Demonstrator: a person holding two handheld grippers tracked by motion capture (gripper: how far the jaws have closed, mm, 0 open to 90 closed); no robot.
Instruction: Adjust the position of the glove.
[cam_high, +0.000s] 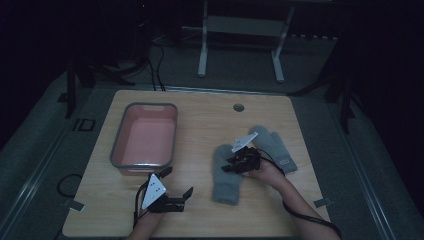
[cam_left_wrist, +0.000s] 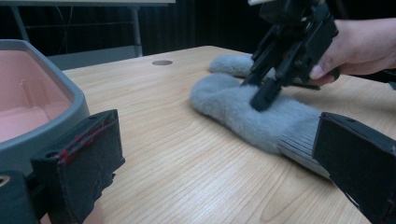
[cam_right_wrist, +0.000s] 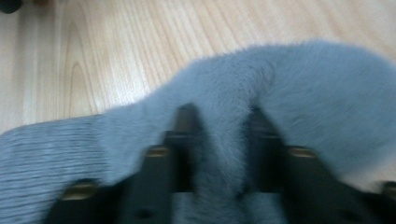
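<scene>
We are pinching a fold of the near grey mitten (cam_high: 226, 176) with the right gripper (cam_high: 235, 164), bunching fur for a lift; mitten lying right of the pink bin (cam_high: 145, 137). Left gripper (cam_high: 176, 186) waiting released, just below the bin

I log a wooden surface (cam_high: 205, 120) with a round hole (cam_high: 238, 107) near its far edge; grey carpet around it; a white table frame (cam_high: 240, 35) standing beyond; dark cables (cam_high: 155, 65) trailing across the floor behind.
</scene>
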